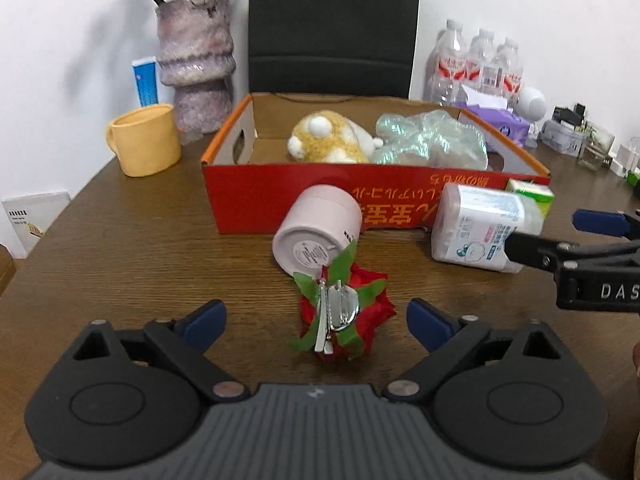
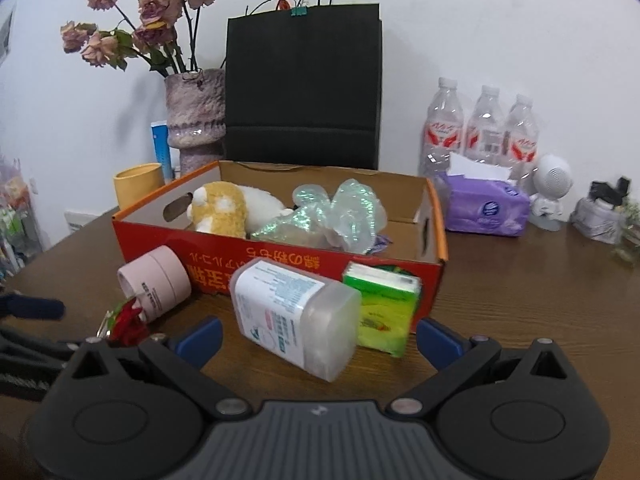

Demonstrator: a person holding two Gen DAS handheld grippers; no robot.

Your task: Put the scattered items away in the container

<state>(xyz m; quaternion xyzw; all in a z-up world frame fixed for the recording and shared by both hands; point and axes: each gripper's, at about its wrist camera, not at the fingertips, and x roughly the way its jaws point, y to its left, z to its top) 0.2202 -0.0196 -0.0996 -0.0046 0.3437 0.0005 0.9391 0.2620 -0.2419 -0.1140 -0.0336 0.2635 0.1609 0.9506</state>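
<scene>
A red cardboard box (image 1: 256,200) (image 2: 160,248) stands open on the brown table, holding a plush toy (image 1: 328,140) (image 2: 224,208) and a crumpled clear bag (image 1: 432,140) (image 2: 336,212). In front of it lie a pink round tub (image 1: 316,228) (image 2: 156,280), a red rose hair clip (image 1: 344,312) (image 2: 126,320), a white plastic container (image 1: 480,224) (image 2: 296,316) and a green carton (image 1: 532,194) (image 2: 384,304). My left gripper (image 1: 316,324) is open around the rose clip. My right gripper (image 2: 318,338) (image 1: 560,232) is open around the white container's near end.
A yellow mug (image 1: 146,140) (image 2: 138,184), a vase of dried flowers (image 1: 196,64) (image 2: 196,116) and a black bag (image 2: 304,84) stand behind the box. Water bottles (image 2: 480,128), a purple tissue pack (image 2: 484,208) and small clutter sit at the back right.
</scene>
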